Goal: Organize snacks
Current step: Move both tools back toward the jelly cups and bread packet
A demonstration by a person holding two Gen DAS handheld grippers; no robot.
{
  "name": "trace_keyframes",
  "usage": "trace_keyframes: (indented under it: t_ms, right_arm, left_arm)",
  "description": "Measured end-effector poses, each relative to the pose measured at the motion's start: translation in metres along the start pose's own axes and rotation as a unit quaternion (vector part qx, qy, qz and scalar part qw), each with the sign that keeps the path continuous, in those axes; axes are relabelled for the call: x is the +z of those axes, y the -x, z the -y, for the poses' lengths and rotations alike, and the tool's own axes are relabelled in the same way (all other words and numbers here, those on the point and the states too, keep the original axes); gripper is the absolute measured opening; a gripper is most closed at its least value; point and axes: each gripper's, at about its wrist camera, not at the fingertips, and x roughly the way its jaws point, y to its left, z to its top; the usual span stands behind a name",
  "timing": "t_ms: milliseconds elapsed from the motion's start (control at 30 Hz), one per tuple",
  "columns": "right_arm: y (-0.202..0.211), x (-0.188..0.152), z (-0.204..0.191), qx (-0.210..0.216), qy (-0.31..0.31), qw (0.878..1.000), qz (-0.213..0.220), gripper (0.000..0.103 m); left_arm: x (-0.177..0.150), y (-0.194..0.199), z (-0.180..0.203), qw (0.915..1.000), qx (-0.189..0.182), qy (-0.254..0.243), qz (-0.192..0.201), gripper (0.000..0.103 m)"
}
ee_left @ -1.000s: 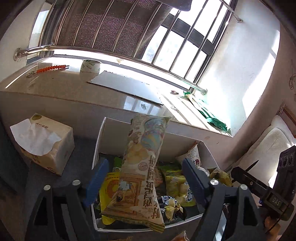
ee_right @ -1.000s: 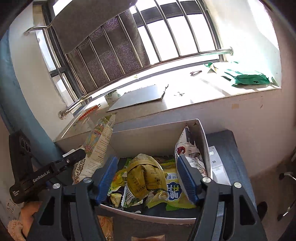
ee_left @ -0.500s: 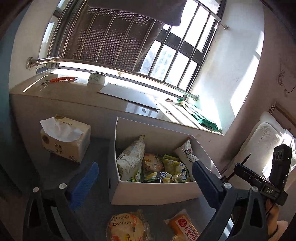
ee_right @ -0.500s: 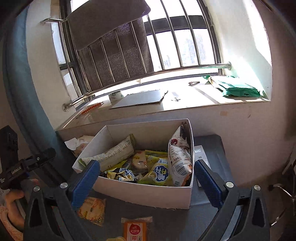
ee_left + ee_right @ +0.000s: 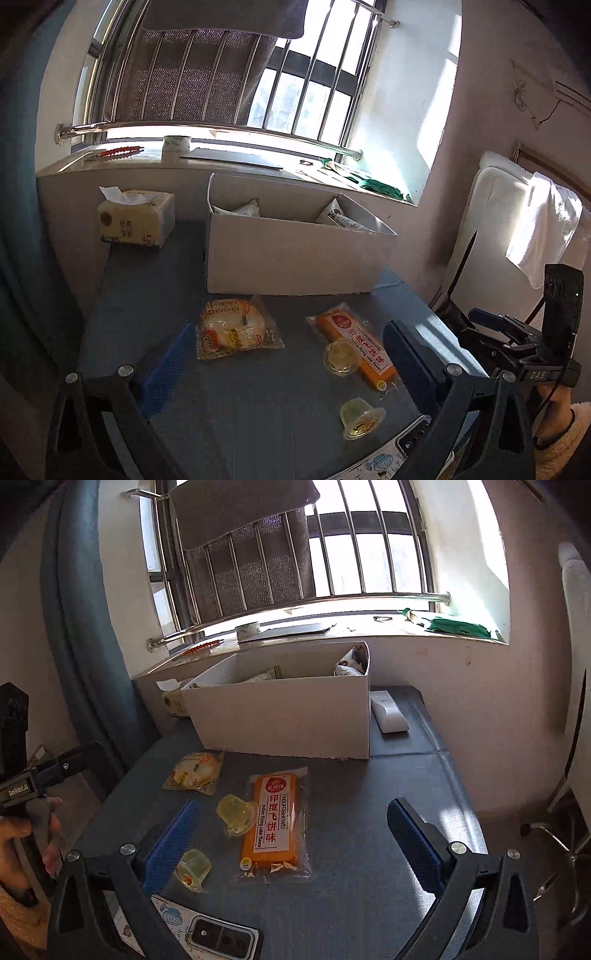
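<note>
A white cardboard box (image 5: 291, 254) (image 5: 288, 716) stands at the back of the dark blue table, with snack bags poking over its rim. In front of it lie a round bread pack (image 5: 236, 328) (image 5: 195, 771), an orange flat cake pack (image 5: 362, 343) (image 5: 273, 819) and two clear jelly cups (image 5: 341, 356) (image 5: 362, 419) (image 5: 236, 814) (image 5: 192, 869). My left gripper (image 5: 291, 362) hovers open above the table, with the bread pack and the cake pack between its blue fingers. My right gripper (image 5: 295, 842) is open too, straddling the cake pack from above.
A tissue pack (image 5: 136, 218) sits left of the box. A white remote-like device (image 5: 388, 710) lies right of it. A phone (image 5: 221, 938) rests at the table's near edge. A window sill (image 5: 229, 162) with tape and tools runs behind. A white chair (image 5: 517, 229) is on the right.
Both grippers have pulled back from over the box towards the table's near edge. The long snack bag the left one was over now lies in the box, and both are wide open.
</note>
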Motion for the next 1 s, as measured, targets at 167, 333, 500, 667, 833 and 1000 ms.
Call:
trace_keyframes:
  t_ms: [167, 333, 500, 667, 833, 1000]
  right_arm:
    - [-0.004, -0.035, -0.001, 0.014, 0.002, 0.999, -0.045, 0.103]
    - [-0.017, -0.046, -0.008, 0.021, 0.008, 0.998, -0.067, 0.103]
    - [-0.035, -0.039, -0.021, 0.018, 0.034, 0.996, -0.083, 0.103]
    - [-0.056, -0.023, -0.032, 0.027, 0.062, 0.993, -0.093, 0.103]
    - [-0.089, -0.006, -0.049, 0.03, 0.114, 0.987, -0.106, 0.103]
    - [-0.125, -0.001, -0.057, 0.031, 0.146, 0.98, -0.132, 0.099]
  left_arm:
    - [-0.049, -0.006, -0.01, 0.9981, 0.011, 0.043, -0.044, 0.103]
    - [-0.073, -0.013, -0.012, 0.9945, 0.075, -0.005, -0.073, 0.103]
    - [-0.074, -0.016, -0.017, 0.9947, 0.064, 0.008, -0.08, 0.103]
    - [-0.077, -0.018, -0.017, 0.9939, 0.075, -0.001, -0.081, 0.103]
    - [-0.083, -0.021, -0.023, 0.9937, 0.077, 0.001, -0.081, 0.103]
    - [-0.086, -0.022, -0.031, 0.9937, 0.077, 0.016, -0.08, 0.103]
